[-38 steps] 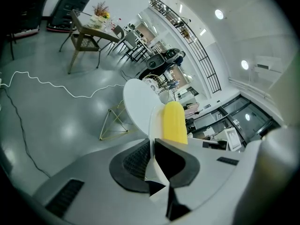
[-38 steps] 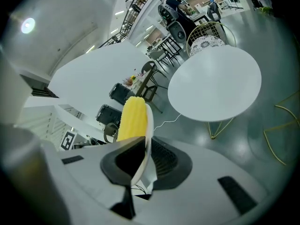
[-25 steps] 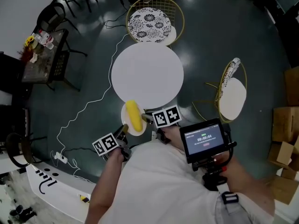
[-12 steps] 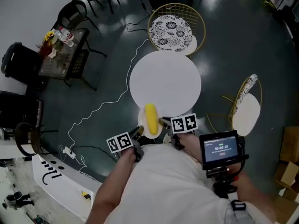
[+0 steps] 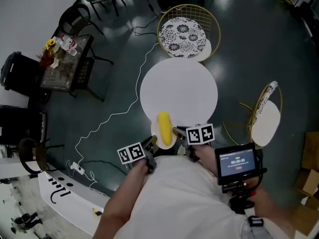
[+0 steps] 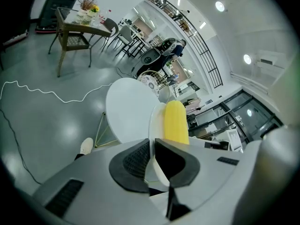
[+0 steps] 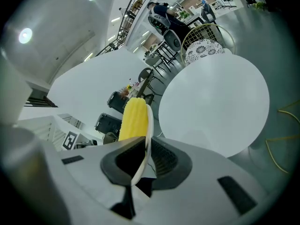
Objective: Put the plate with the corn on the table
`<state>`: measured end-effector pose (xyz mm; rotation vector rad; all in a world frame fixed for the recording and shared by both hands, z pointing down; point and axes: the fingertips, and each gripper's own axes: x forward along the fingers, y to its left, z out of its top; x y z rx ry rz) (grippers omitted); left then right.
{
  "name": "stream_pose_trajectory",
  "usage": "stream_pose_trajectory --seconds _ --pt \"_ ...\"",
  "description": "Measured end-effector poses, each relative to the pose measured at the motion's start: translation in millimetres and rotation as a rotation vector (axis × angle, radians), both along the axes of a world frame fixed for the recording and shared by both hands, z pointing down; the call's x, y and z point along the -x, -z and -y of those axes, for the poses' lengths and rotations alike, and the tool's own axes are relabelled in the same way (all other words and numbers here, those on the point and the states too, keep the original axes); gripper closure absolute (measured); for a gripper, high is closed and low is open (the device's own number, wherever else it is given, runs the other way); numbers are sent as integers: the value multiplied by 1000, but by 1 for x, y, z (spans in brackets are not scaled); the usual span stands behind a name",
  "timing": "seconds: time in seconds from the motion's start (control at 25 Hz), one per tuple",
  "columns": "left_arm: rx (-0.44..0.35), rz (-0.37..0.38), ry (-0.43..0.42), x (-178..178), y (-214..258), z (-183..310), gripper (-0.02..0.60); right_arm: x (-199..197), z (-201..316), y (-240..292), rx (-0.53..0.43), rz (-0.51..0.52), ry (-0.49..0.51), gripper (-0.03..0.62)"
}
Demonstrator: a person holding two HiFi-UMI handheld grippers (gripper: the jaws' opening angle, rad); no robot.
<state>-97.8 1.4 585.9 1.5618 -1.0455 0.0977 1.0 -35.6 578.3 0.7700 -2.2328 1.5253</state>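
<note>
Plate (image 5: 155, 132) is pinched by its rim on both sides: my left gripper (image 6: 152, 159) is clamped on one edge and my right gripper (image 7: 143, 161) on the opposite edge, with the corn (image 5: 165, 128) lying along the middle. In the head view the plate partly overlaps the near edge of the round white table (image 5: 178, 91), and I can't tell if it touches the top. I'd say the carry is mostly done; what's left is moving it further over the tabletop, lowering it and letting go.
</note>
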Motion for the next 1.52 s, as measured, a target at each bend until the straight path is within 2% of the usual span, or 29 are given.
stream_pose_trajectory --seconds 0.24,0.92,1.52 --pt "-8 4 -37 17 -4 33 543 16 30 -5 -19 -21 -1 549" --pt "12 3 -112 36 -32 98 543 34 87 -34 19 -40 -45 549" --pt "36 20 -170 25 -61 137 543 21 122 -66 50 -63 -79 549"
